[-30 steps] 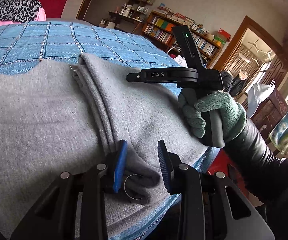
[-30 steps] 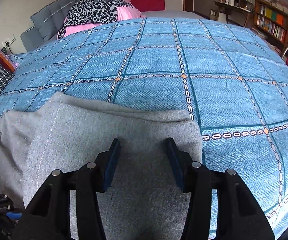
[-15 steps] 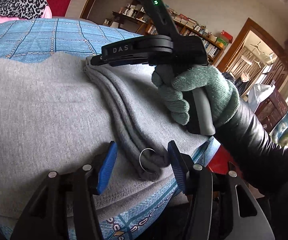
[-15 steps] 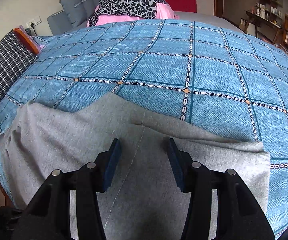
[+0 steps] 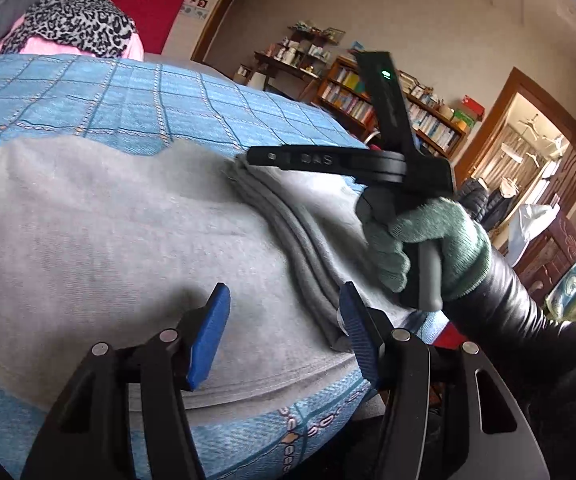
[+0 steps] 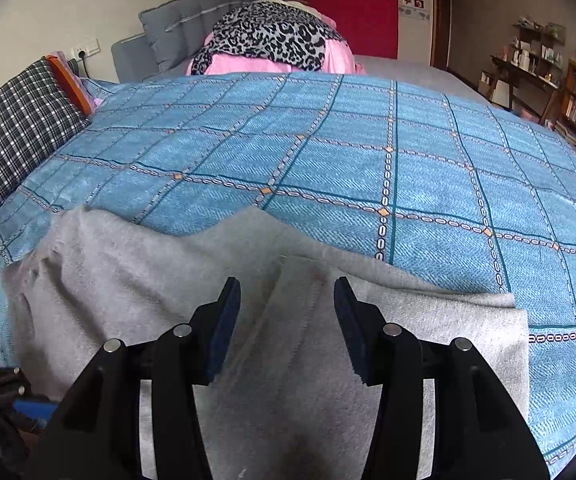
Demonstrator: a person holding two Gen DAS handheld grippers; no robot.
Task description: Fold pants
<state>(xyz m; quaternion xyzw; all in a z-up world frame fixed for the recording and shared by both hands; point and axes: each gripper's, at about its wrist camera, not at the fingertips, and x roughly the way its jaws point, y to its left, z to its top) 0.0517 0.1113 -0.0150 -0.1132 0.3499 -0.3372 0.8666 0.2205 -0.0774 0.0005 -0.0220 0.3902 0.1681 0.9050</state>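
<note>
Pants, grey fleece, lie folded on the blue checked bedspread near its front edge, stacked hem layers at the right. Left gripper: jaws opening, blue pads clear of the cloth below. Right gripper: half-spread above the pants, gripping nothing, held by a green-gloved hand.

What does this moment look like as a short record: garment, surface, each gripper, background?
garment: grey sweatpants, lying folded over with stacked edges
surface: bed with blue checked cover
left gripper: jaws opening, nothing pinched, above the pants
right gripper: jaws apart, nothing between the pads, over the pants
right hand: green knit glove, black sleeve
background: leopard-print cloth on pink bedding, plaid pillow, bookshelf
</note>
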